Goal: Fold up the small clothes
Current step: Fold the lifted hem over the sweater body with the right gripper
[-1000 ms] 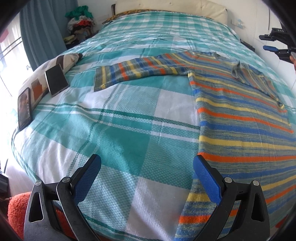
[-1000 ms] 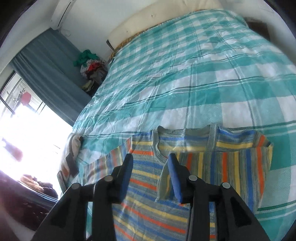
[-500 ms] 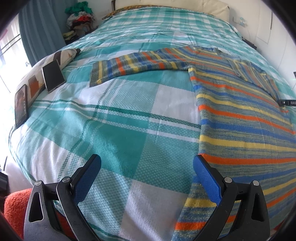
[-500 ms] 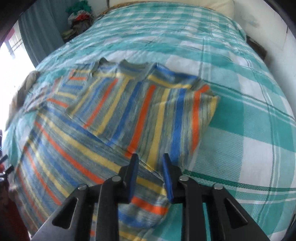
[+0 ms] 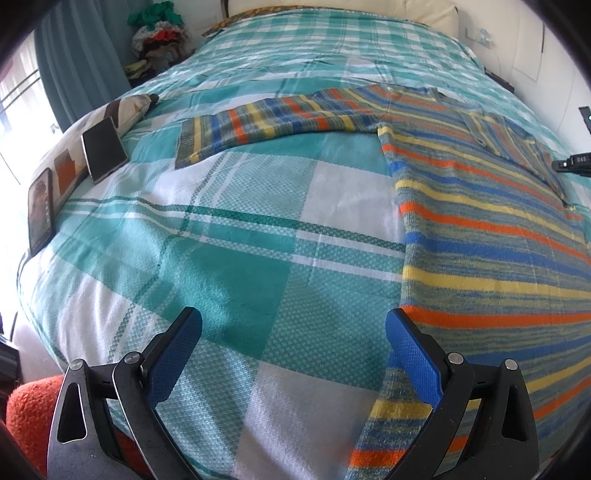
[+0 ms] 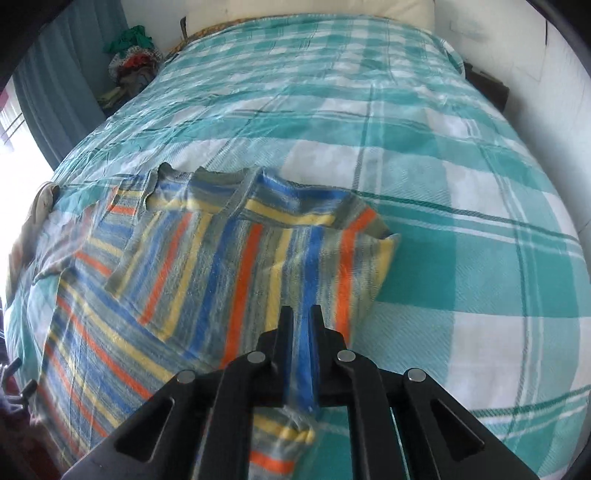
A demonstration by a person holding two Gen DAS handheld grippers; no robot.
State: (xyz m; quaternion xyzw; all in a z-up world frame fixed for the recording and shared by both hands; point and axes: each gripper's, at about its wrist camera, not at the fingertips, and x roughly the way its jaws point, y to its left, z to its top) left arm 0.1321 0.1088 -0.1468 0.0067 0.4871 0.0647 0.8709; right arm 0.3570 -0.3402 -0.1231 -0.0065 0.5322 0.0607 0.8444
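Right tool [image 6: 300,317] first: its two black fingers sit almost together, a narrow slit between them, and striped cloth shows in that slit, so it looks clamped on the near edge of the folded-in sleeve of the striped sweater [image 6: 207,266], though motion blur keeps the contact from being certain. From this tool the sweater runs away and to the left, the neck band at the far edge, the doubled-over sleeve lying on top of the body with its stripes running toward the camera. Over to the left tool [image 5: 293,332]: jaws wide, blue pads well apart, nothing between them, hanging over bare bedspread, with its right-hand pad just at the sweater's side edge. From here the sweater [image 5: 480,236] lies to the right, long axis running from the near hem away toward the neck, and the other sleeve [image 5: 273,123] stretches flat to the left, straight across that axis and well ahead of the tool. My read: that flat sleeve is the next thing to fold in, and the left tool is the nearer one for it, a reach forward and slightly left. Underneath, a bed [image 5: 229,258] with a teal and white checked cover, soft and a little rumpled. On its left edge a phone [image 5: 104,148] rests on a patterned cushion [image 5: 122,110]; beyond, a blue curtain [image 5: 81,66] and a heap of clothes [image 5: 159,33] by the wall.
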